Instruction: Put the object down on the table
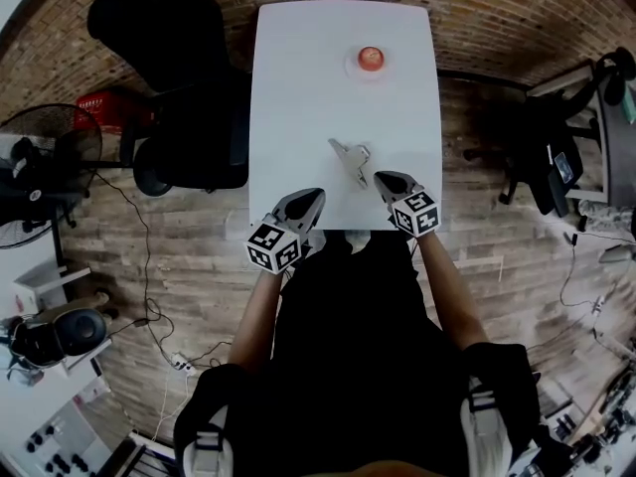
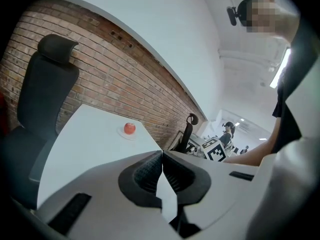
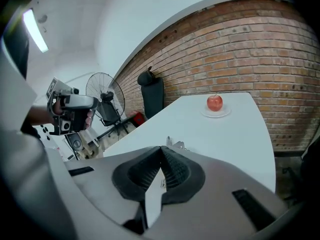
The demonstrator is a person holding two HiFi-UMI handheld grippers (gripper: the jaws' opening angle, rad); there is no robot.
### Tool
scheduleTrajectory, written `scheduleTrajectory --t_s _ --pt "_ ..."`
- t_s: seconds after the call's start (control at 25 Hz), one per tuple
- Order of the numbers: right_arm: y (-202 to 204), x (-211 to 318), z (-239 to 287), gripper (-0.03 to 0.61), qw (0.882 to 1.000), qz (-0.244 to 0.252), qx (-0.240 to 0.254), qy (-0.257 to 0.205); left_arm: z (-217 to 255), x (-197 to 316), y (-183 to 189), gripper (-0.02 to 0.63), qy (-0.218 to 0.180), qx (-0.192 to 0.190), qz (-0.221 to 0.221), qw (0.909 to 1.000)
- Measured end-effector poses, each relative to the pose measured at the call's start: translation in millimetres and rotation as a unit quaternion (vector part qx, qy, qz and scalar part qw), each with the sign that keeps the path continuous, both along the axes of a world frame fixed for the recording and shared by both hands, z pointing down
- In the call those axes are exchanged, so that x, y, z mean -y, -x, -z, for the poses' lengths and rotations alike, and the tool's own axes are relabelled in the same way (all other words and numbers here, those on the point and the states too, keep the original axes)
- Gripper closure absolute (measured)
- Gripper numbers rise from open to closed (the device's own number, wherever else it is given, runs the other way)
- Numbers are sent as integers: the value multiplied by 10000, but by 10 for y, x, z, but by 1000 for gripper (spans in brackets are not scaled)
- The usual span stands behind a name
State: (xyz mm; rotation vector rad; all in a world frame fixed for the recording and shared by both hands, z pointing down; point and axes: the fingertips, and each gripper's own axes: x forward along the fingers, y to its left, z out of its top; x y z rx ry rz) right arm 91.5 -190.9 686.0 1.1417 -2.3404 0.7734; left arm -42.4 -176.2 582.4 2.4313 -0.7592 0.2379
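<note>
Two closed, empty grippers: left gripper [image 1: 316, 197], right gripper [image 1: 382, 178]; one metal object [image 1: 350, 155], one apple [image 1: 371, 59].

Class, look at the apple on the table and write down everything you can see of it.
The apple is small, round and red, a little paler on top, with a slight dip at the crown. Its skin looks smooth and whole, with no bite or cut showing. It stands upright on a small white saucer, which lies near the far end of the white table, a little right of the middle. Only the saucer touches it.
</note>
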Motion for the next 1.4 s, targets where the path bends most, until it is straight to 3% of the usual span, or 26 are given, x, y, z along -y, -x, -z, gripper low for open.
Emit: scheduleTrajectory --t_s 0.24,0.56,0.84,1.4 --pt "41 -146 189 581 9996 113 -195 -161 -16 -18 7 592 -20 -13 -169 9999" --pt "14 -229 422 581 9984 -179 -174 -506 -13 17 -6 592 -77 -15 -412 9991" --pt "-33 -333 585 581 9975 -445 -43 -554 -1 8 -65 592 -101 -38 -598 9982" --pt "-44 -402 637 581 9967 -406 -263 -650 32 8 -186 592 -154 -76 -823 9965"
